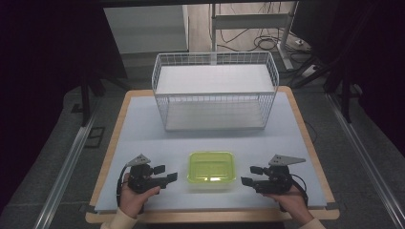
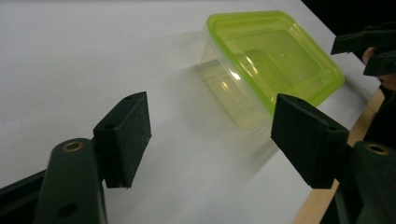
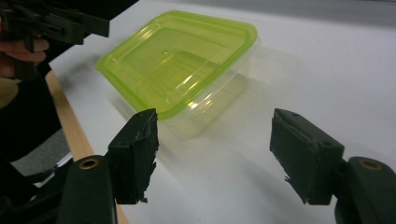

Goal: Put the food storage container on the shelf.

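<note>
Green-lidded clear plastic box [image 1: 211, 167] sits on the pale tabletop [image 1: 143, 124] between my left gripper [image 1: 168, 173] at nine o'clock and right gripper [image 1: 251, 175] at three; both jaws stand wide apart, holding nothing.

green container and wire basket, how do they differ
The green container is small, low, clear plastic with a lime lid on; the wire basket is far bigger, taller, white mesh, open on top. The container sits near the table's front edge; the basket stands at the back. Both are rectangular with rounded corners, upright on the table.
</note>
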A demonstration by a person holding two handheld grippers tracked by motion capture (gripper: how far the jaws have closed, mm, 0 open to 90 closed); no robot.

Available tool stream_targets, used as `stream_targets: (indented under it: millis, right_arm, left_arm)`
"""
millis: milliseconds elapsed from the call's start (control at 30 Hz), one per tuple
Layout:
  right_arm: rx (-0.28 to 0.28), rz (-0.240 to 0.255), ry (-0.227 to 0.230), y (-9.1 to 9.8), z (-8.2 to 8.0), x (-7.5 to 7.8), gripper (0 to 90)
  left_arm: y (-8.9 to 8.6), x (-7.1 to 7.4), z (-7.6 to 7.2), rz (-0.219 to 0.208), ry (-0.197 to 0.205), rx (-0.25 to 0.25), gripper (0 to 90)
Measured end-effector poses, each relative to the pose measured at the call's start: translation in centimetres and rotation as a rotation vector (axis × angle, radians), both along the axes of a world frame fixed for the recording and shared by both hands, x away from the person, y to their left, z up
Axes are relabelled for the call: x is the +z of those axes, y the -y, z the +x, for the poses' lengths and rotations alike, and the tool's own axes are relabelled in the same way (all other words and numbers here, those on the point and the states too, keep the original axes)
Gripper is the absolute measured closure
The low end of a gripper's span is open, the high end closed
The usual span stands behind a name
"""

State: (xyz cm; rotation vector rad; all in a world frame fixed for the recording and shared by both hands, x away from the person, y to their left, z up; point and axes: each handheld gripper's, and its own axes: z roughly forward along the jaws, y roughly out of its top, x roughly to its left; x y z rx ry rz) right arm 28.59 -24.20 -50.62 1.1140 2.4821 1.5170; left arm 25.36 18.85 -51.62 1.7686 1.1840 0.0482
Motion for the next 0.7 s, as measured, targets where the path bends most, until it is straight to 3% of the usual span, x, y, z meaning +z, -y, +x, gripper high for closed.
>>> stream_targets:
  millis: [300, 500, 700]
  right_arm:
    - [-0.002, 0.071, -0.071, -0.3, 0.4, 0.0, 32.0]
    - [-0.011, 0.095, -0.125, -1.0, 1.0, 0.1, 35.9]
    - [-0.014, 0.109, -0.175, -1.6, 1.6, -0.2, 39.0]
  left_arm:
    - [0.5, 0.0, 0.2, -0.039, -0.041, -0.028, 29.5]
    - [1.0, 0.0, 0.6, -0.058, -0.065, -0.022, 29.5]
    - [1.5, -0.1, 1.2, -0.106, -0.1, -0.021, 29.7]
